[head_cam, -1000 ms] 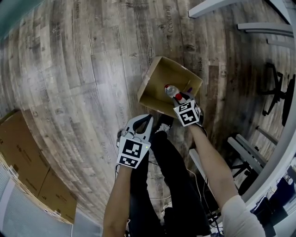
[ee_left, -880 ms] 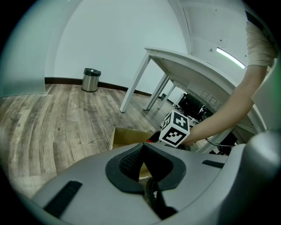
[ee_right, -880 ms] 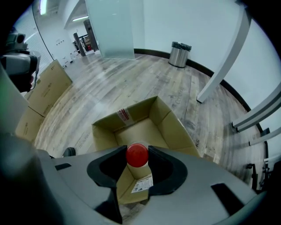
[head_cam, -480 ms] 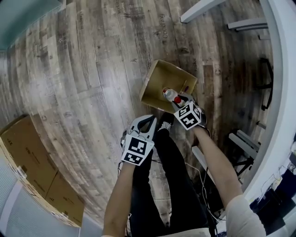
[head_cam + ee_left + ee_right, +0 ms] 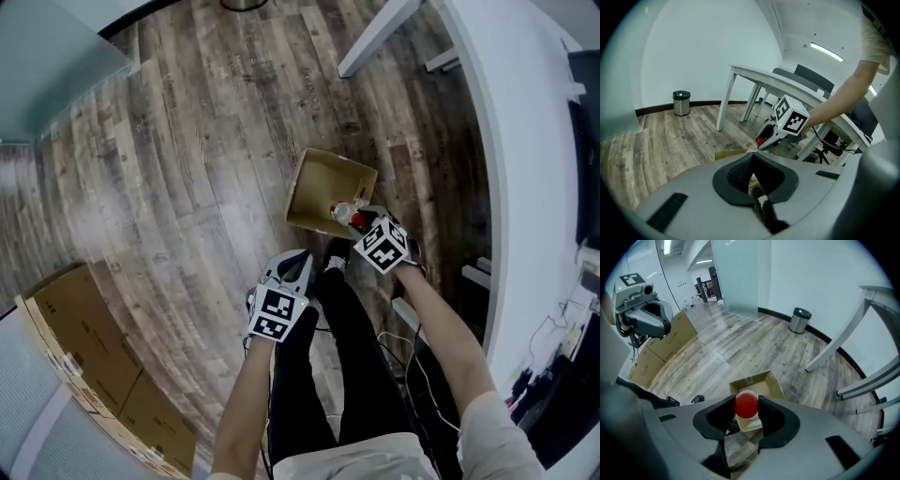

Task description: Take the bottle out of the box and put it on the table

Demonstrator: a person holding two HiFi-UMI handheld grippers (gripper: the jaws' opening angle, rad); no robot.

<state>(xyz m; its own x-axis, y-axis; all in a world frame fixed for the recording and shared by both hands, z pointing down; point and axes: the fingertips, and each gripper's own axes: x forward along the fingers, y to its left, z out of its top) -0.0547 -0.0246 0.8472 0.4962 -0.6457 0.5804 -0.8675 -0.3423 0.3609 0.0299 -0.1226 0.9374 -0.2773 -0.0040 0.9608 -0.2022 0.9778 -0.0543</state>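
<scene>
From the head view, the right gripper (image 5: 356,217) is clamped on the neck of a clear plastic bottle with a red cap (image 5: 343,211). The bottle hangs over the near edge of an open brown cardboard box (image 5: 300,192) standing on the grey wooden plank floor (image 5: 187,169). The part of the box's inside that shows is bare. The left gripper (image 5: 298,261) hovers beside the person's dark trouser leg, apart from both. In the left gripper view its jaws meet at the tips with nothing between them, and the white curved table (image 5: 754,75) stands beyond the other gripper. A grey round bin (image 5: 681,103) sits by the wall, its contents hidden. In the right gripper view the red cap sits between the pads, the bottle's body dangling below towards the box. With the hold so high on the bottle, the body could swing and slip free, dropping back into the box or onto the floor. It might also knock the table's edge on the way over.
</scene>
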